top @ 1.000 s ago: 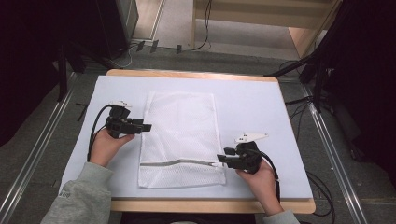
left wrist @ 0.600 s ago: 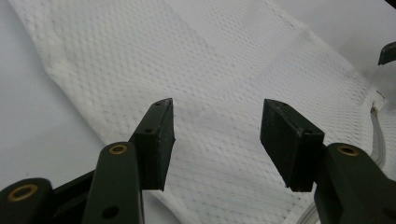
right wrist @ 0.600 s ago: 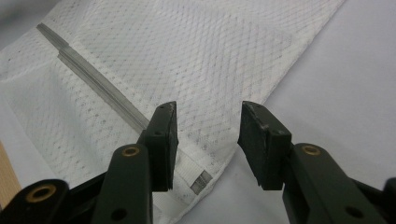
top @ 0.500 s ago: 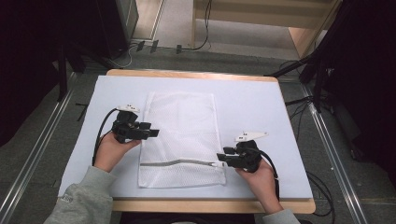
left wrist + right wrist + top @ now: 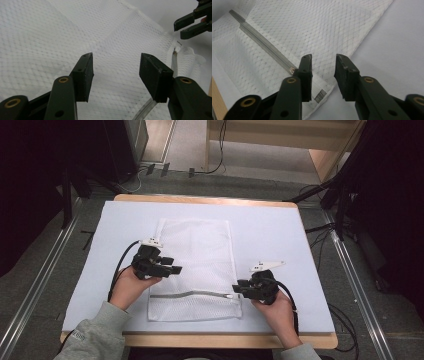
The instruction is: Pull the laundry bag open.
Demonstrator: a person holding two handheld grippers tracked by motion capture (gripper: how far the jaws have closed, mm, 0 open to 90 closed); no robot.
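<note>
Mesh bag [image 5: 196,265] flat on table cover [image 5: 280,240], zipper [image 5: 192,295] nearest person.

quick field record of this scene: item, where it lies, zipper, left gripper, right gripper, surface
item: white mesh laundry bag
where it lies: flat on the sheet, long side running away from the person
zipper: grey zipper across the near end; its puller end is beside the right gripper
left gripper: left gripper open over the mesh, nothing between its pads
right gripper: right gripper at the bag's near right corner, jaws have just been closing, a gap remains, pads not pressing on the mesh
surface: pale blue sheet on a wooden table
</note>
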